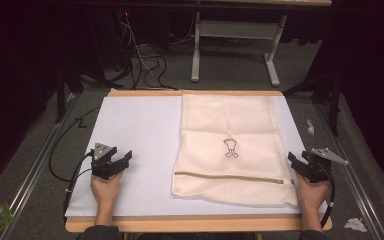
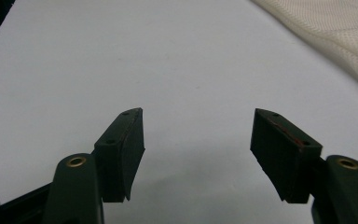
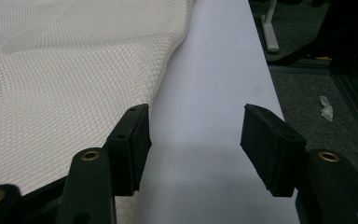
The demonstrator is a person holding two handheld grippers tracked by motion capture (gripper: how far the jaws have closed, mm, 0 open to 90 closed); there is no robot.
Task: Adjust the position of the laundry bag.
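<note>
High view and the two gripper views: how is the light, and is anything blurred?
High view: white table sheet brightly lit, surroundings dark. Left gripper view: tongs slightly soft, faint shadow beneath. Right gripper view: mesh bag weave sharp, near tongs softer.

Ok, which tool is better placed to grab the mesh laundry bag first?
Probably the right tool: its open jaws sit right at the mesh laundry bag's edge, near the zipper end. The left tool, also open, rests on bare white sheet, well apart from the bag.
</note>
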